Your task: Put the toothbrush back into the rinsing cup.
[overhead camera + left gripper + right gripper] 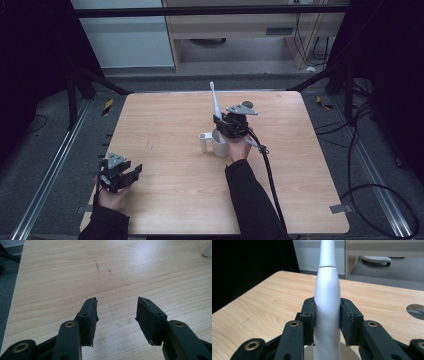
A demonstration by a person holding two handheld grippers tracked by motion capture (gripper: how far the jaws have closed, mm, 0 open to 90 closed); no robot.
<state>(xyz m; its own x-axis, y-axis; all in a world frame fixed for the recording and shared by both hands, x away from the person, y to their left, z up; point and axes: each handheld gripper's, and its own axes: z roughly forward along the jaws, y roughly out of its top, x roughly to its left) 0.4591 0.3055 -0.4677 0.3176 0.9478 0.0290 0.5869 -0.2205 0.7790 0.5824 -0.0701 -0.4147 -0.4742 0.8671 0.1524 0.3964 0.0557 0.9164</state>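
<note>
A white electric toothbrush (215,102) stands upright over a white mug (216,143) near the table's middle. My right gripper (223,125) is shut on the toothbrush handle (327,305), both black pads pressed against its sides, and the mug's rim (348,350) shows just below the jaws. The brush head points up and away. My left gripper (131,174) rests low at the table's front left corner, open, with bare wood between its fingers (89,315). A corner of the white mug (207,250) shows at the far right of the left gripper view.
The light wooden table (165,125) carries faint pen marks (97,266) left of centre. A round grommet hole (415,310) sits in the tabletop at the right gripper's right. A black cable (270,175) trails from the right gripper across the table's front.
</note>
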